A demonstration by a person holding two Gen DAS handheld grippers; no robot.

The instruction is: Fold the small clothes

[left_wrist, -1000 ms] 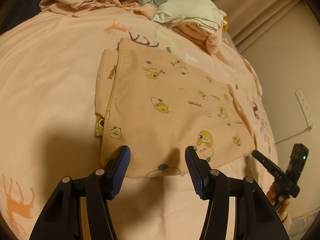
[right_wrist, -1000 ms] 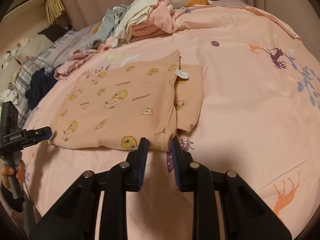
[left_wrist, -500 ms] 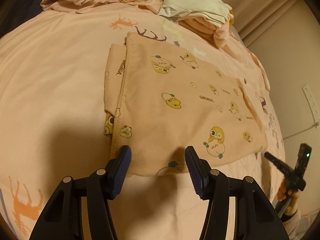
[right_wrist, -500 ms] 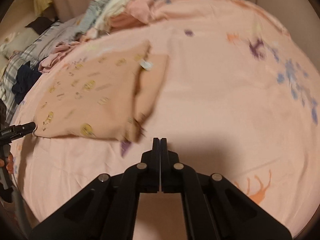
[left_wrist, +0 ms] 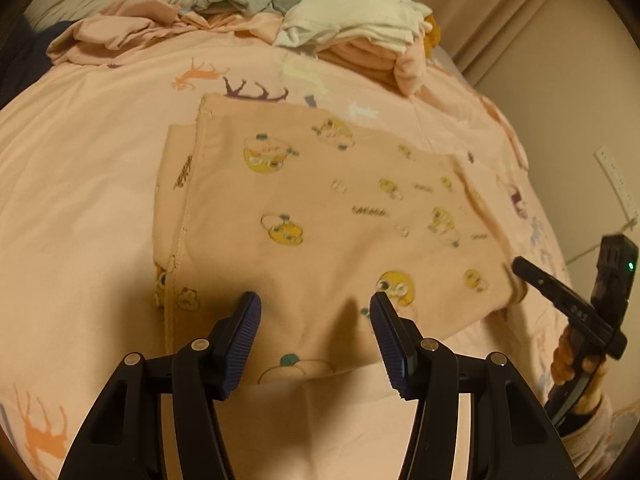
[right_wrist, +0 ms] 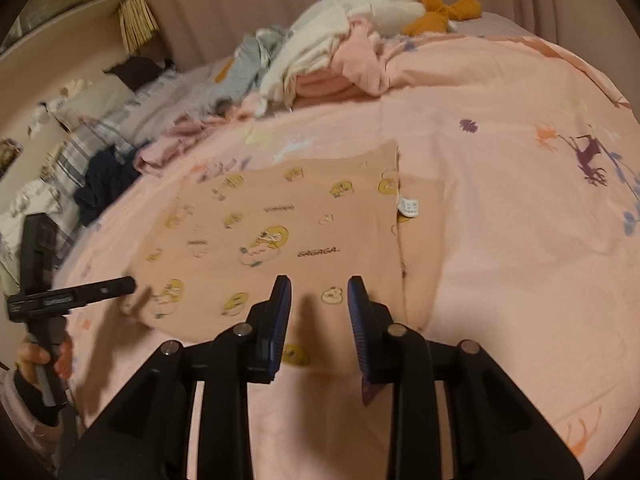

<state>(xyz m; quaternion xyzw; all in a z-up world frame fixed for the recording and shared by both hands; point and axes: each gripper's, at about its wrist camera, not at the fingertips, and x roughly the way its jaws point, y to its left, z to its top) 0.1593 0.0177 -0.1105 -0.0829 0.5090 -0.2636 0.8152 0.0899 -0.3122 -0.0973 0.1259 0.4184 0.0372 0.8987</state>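
Observation:
A small peach garment point(left_wrist: 320, 208) with yellow cartoon prints lies flat and folded on the pink bedsheet point(left_wrist: 80, 200). One narrow folded strip shows along its side, with a white label point(right_wrist: 409, 206). My left gripper point(left_wrist: 316, 312) hovers open over the garment's near edge, nothing between its pads. My right gripper point(right_wrist: 318, 304) stands over the opposite near edge of the garment point(right_wrist: 280, 240); its jaws are opening and nothing is pinched between them. Each gripper also shows in the other's view, at a corner of the garment: the right gripper point(left_wrist: 524, 266) and the left gripper point(right_wrist: 126, 282).
A heap of unfolded clothes point(left_wrist: 352, 28) in white, grey and pink lies at the far end of the bed point(right_wrist: 340, 56). A dark garment point(right_wrist: 104, 184) and plaid bedding sit at the left. A wall with a socket strip point(left_wrist: 616, 184) borders the bed.
The right gripper swung off to the side of the garment and shut fully, then came back over its near edge with jaws parted. The left gripper shifted slightly; the garment lies as before.

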